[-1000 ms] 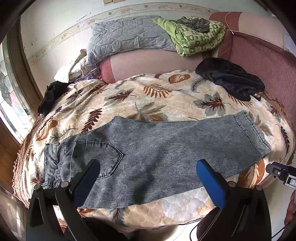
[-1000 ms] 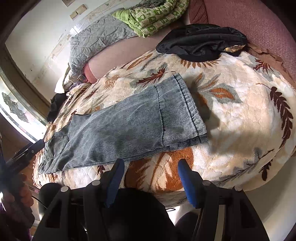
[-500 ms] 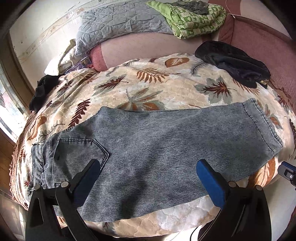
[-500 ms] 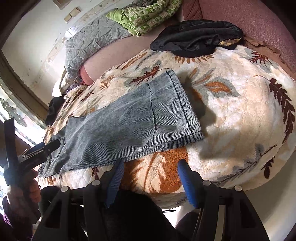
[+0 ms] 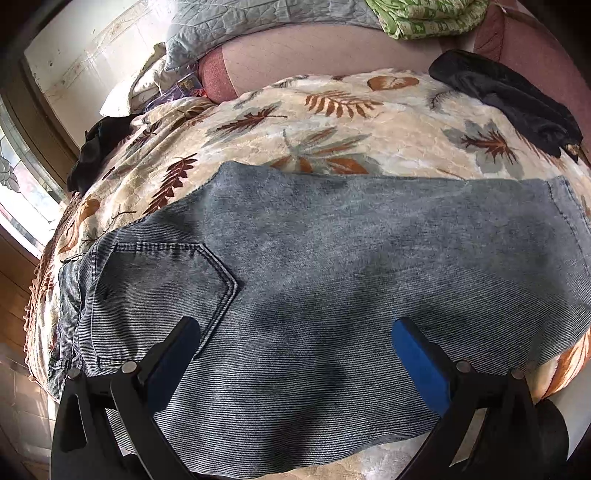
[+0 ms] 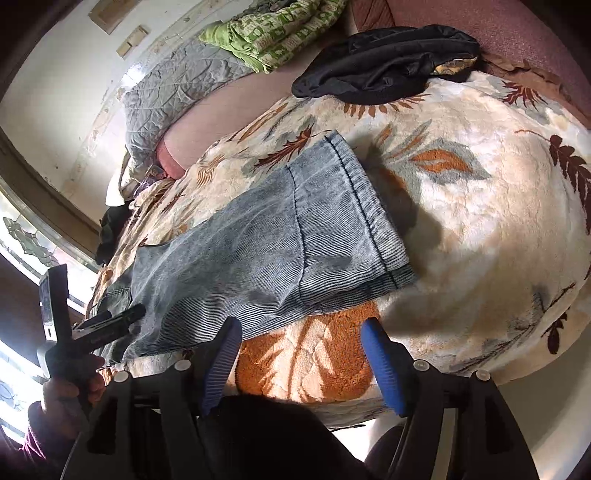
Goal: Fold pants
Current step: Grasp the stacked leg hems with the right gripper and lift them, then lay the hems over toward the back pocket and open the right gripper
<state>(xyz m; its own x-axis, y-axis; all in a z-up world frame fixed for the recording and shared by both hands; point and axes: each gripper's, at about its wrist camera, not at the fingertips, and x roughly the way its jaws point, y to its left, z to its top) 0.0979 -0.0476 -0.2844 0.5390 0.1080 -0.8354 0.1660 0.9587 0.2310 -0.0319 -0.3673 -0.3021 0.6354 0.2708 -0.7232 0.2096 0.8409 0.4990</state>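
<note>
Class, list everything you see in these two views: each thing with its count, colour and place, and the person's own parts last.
Jeans: one, grey-blue, flat on blanket.
Blanket: one, cream, leaf print, covers bed.
Dark garment: one, black, far side of blanket.
Green quilt: one, on bolster.
Grey pillow: one, by wall.
Left gripper: blue pads, open over jeans.
Right gripper: blue pads, open, has just been opening, nothing between.
Hand: one, holding left gripper.

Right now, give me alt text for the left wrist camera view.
Grey jeans lie flat, back pocket up, on a leaf-print blanket, with the open left gripper above them. A black garment lies beyond.
</note>
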